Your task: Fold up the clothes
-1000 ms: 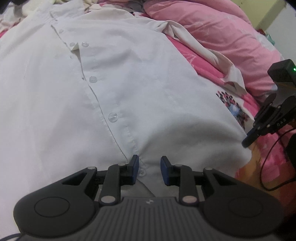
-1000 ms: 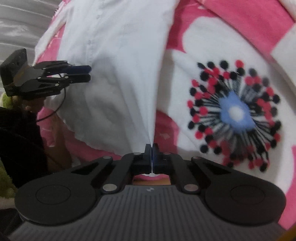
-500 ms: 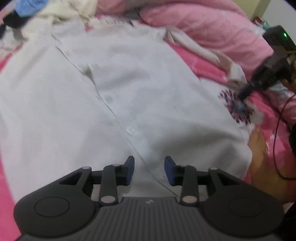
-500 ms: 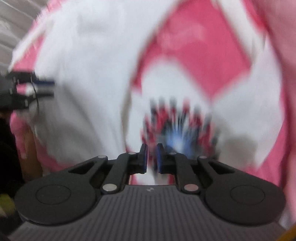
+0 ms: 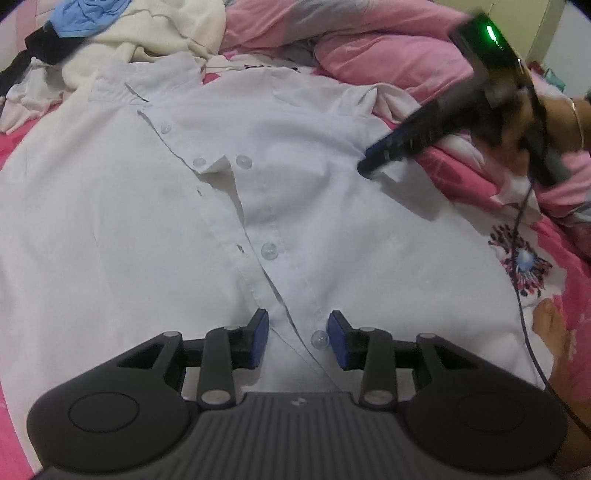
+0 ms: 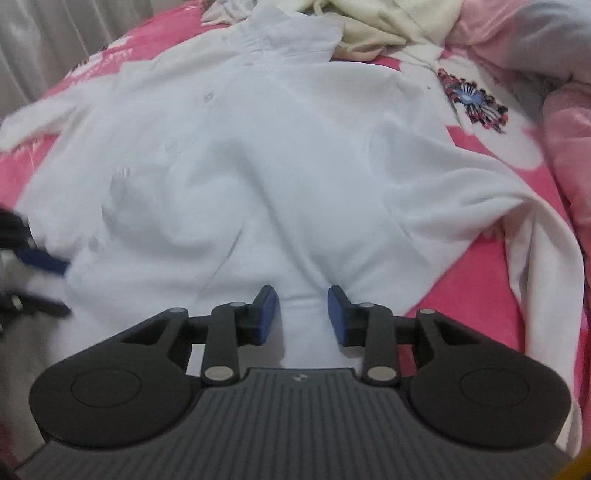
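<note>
both grippers are matte black: ribbed centre plate, a round disc on each side, silver pivot screws, blue pads on the fingers (image 5: 258,338). the right gripper (image 5: 373,160) carries a green light and a thin black cable (image 5: 522,295); a bangle (image 5: 577,118) rings the wrist.

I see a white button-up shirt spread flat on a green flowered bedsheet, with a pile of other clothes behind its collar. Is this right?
Not quite: the bedsheet is pink with flowers, not green, as the left wrist view shows beside the shirt's edge. The rest holds: the white button-up shirt is spread flat, and a pile of other clothes lies behind its collar.
</note>
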A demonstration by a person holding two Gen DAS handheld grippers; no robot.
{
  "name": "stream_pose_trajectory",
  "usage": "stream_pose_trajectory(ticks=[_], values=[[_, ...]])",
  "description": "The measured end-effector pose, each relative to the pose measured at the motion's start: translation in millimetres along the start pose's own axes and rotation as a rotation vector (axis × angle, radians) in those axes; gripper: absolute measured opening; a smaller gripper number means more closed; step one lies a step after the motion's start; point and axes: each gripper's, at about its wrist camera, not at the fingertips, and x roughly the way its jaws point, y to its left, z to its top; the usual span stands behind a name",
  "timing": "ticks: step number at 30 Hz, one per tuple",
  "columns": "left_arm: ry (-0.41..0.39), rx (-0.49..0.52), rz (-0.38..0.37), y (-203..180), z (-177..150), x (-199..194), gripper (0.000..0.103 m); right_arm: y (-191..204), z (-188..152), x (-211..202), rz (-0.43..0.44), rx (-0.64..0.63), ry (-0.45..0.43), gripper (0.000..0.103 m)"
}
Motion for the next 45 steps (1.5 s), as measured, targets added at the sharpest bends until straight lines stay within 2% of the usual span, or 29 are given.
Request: stream_pose_trajectory(ticks=[2, 3, 4, 5, 8, 12, 14, 15, 16, 17, 18, 19, 24, 26, 28, 30, 32, 33, 38, 41, 45], values=[[-0.006, -0.031, -0.022, 5, -1, 0, 0.038, -7, 25, -18, 0.038, 0.013, -0.078, 0.032], [-0.009, -0.032, -0.029, 6, -1, 1, 0.038, -10, 38, -23, 0.023, -0.004, -0.12, 0.04], [-0.013, -0.034, -0.035, 7, -1, 1, 0.038, -12, 49, -22, -0.034, -0.041, -0.144, 0.051], [-0.016, -0.038, -0.04, 8, -1, 1, 0.039, -15, 61, -21, -0.092, -0.077, -0.167, 0.054], [-0.025, -0.051, -0.052, 12, -4, -2, 0.04, -38, 90, -5, -0.2, -0.114, -0.162, 0.054], [-0.028, -0.024, -0.05, 10, -6, -2, 0.04, -56, 109, 24, -0.158, -0.089, -0.151, 0.054], [-0.025, -0.022, -0.046, 10, -5, -1, 0.04, -61, 117, 43, -0.132, -0.084, -0.13, 0.05], [-0.025, -0.025, -0.044, 10, -5, -1, 0.04, -63, 118, 50, -0.138, -0.086, -0.116, 0.038], [-0.025, -0.029, -0.043, 10, -5, 0, 0.04, -64, 118, 55, -0.175, -0.092, -0.103, 0.016], [-0.025, -0.032, -0.042, 11, -5, 0, 0.04, -68, 119, 61, -0.219, -0.087, -0.094, 0.014], [-0.025, -0.032, -0.041, 11, -4, 0, 0.04, -76, 122, 66, -0.253, -0.057, -0.094, 0.016], [-0.025, -0.031, -0.041, 11, -5, 0, 0.04, -85, 124, 66, -0.258, -0.015, -0.104, 0.015], [-0.024, -0.041, -0.051, 15, -5, 0, 0.04, -102, 129, 40, -0.321, 0.059, -0.227, 0.02], [-0.024, -0.048, -0.06, 17, -5, 0, 0.04, -106, 134, 30, -0.293, 0.104, -0.274, 0.021], [-0.025, -0.058, -0.068, 19, -6, 0, 0.04, -101, 145, 27, -0.186, 0.111, -0.299, 0.022], [-0.026, -0.065, -0.073, 20, -7, -1, 0.04, -80, 158, 36, -0.058, 0.015, -0.288, 0.021], [-0.029, -0.071, -0.077, 21, -9, -1, 0.04, -48, 168, 55, -0.003, -0.144, -0.241, 0.02], [-0.03, -0.074, -0.079, 22, -10, -1, 0.04, -36, 173, 67, 0.007, -0.198, -0.22, 0.02], [-0.035, -0.103, -0.092, 26, -9, 0, 0.04, -5, 192, 127, -0.056, -0.289, -0.153, 0.019], [-0.04, -0.123, -0.1, 28, -10, 1, 0.04, -11, 205, 137, -0.055, -0.214, -0.218, 0.017], [-0.041, -0.129, -0.111, 30, -10, 2, 0.04, -18, 215, 142, -0.027, -0.163, -0.242, 0.017]])
